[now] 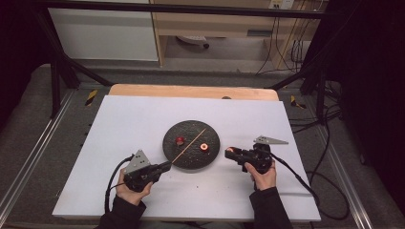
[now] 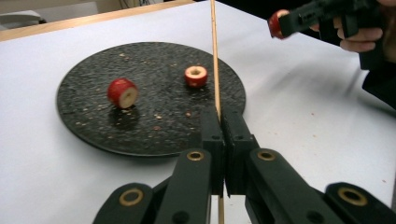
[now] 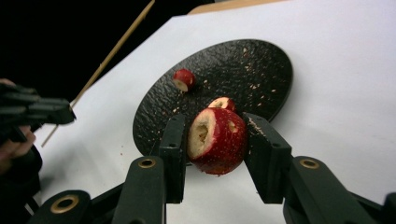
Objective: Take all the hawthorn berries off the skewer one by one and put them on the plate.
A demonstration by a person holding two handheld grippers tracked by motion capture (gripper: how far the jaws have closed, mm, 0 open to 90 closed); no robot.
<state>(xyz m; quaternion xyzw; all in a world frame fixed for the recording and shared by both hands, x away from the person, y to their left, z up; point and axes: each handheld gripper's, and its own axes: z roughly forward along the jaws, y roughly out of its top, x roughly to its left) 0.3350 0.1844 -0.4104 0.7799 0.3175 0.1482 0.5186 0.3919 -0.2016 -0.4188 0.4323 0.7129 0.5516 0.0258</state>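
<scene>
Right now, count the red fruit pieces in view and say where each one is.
3. One fruit piece lies on the black plate left of the skewer, another right of it, and the third is clamped in the right gripper.

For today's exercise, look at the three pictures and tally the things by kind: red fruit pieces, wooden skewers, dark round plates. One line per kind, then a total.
Red fruit pieces: 3: two on the plate, one held in the right gripper
Wooden skewers: 1, held in the left gripper
Dark round plates: 1
Total: 5
</scene>
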